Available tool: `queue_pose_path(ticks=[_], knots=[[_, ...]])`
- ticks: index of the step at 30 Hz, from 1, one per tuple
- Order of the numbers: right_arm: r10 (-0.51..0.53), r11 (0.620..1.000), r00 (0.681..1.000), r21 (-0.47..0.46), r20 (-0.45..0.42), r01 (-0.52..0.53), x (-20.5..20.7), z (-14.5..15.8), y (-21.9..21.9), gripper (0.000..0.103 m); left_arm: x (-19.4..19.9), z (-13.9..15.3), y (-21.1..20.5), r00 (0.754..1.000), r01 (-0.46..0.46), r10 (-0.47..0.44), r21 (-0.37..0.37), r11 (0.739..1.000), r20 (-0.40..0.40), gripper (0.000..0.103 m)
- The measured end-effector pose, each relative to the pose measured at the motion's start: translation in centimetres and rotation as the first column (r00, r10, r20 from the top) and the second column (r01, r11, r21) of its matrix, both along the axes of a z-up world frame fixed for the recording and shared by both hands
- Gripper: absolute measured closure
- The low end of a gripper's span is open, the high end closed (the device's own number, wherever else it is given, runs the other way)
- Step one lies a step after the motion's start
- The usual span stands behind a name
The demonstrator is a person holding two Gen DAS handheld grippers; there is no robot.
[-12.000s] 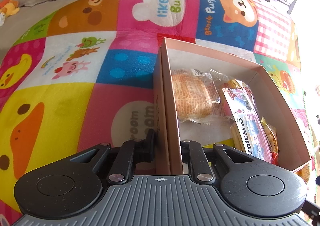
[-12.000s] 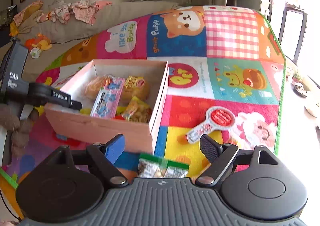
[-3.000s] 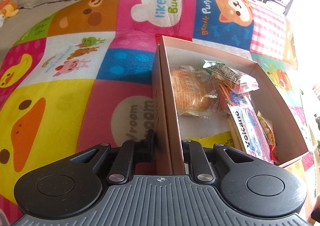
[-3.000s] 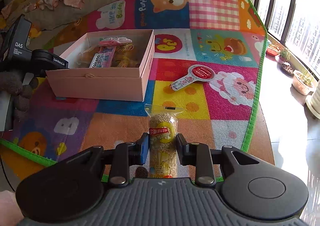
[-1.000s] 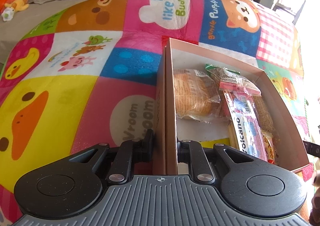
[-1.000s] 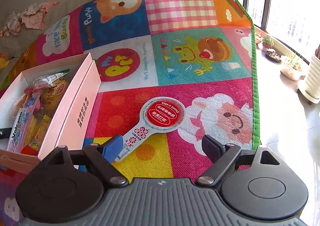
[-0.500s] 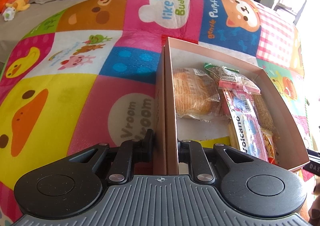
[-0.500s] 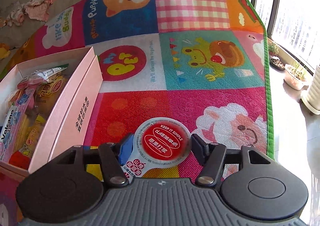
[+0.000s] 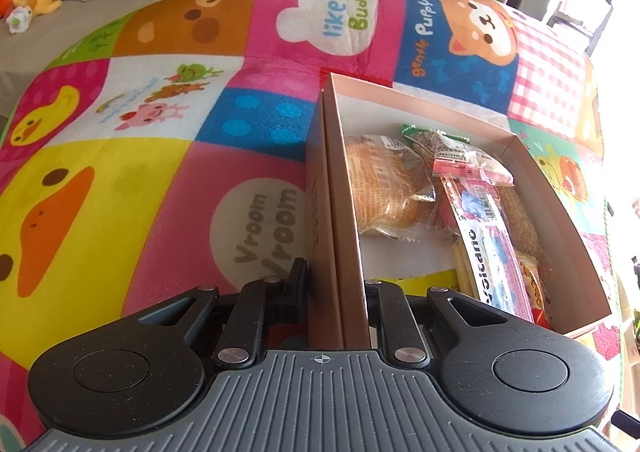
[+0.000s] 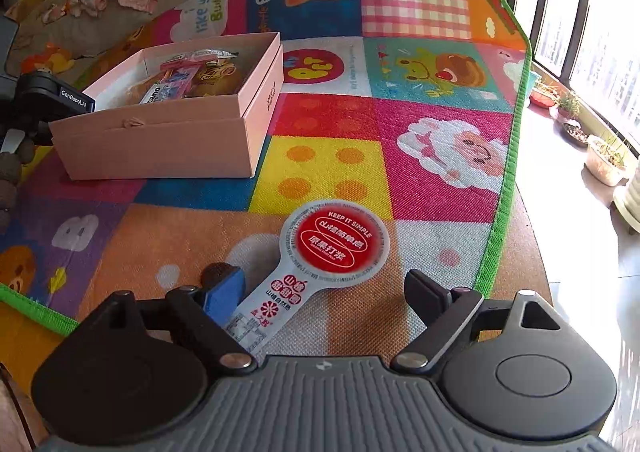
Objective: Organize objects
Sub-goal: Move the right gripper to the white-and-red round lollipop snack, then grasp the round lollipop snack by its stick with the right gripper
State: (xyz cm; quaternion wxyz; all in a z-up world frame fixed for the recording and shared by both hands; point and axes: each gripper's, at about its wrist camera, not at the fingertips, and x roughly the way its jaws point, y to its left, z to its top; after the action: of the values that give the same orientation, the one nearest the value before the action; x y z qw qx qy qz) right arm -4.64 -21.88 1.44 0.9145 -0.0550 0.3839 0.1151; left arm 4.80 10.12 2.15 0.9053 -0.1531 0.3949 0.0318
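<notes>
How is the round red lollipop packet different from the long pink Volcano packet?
The round red lollipop packet lies on the colourful play mat, while the long pink Volcano packet lies inside the pink cardboard box. The lollipop packet has a round head on a narrow handle; the Volcano packet is one long strip. The lollipop packet lies alone; the Volcano packet lies among other snacks. Both are printed snack wrappers.

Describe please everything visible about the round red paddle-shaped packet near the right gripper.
The paddle-shaped packet is flat, glossy plastic: a round red disc with white print reading KEEP IT SIMPLE, and a pale handle-like tail with red characters and a barcode. It lies flat on the play mat, apart from the pink box, between the opening jaws of the right gripper, which do not press it.
</notes>
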Motion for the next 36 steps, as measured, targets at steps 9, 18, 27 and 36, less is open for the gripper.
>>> queue_pose_path(ticks=[9, 18, 27, 36], knots=[[-0.089, 0.996, 0.996, 0.026, 0.018, 0.089, -1.1, -0.7, -1.0, 0.0, -0.1, 0.0, -0.2, 1.0, 0.001, -0.001, 0.007, 1.0, 0.001, 0.085], [-0.141, 0.989, 0.989, 0.047, 0.053, 0.138, -1.5, -1.2, -0.8, 0.0, -0.1, 0.0, -0.2, 1.0, 0.001, -0.001, 0.004, 1.0, 0.004, 0.085], [-0.127, 0.992, 0.989, 0.034, 0.075, 0.125, -1.7, -1.3, -0.6, 0.0, -0.2, 0.0, -0.1, 1.0, 0.001, -0.001, -0.002, 1.0, 0.005, 0.084], [-0.103, 0.995, 0.993, -0.01, 0.055, 0.104, -1.8, -0.8, -0.7, 0.0, -0.2, -0.2, 0.0, 1.0, 0.009, -0.008, -0.011, 1.0, 0.008, 0.083]])
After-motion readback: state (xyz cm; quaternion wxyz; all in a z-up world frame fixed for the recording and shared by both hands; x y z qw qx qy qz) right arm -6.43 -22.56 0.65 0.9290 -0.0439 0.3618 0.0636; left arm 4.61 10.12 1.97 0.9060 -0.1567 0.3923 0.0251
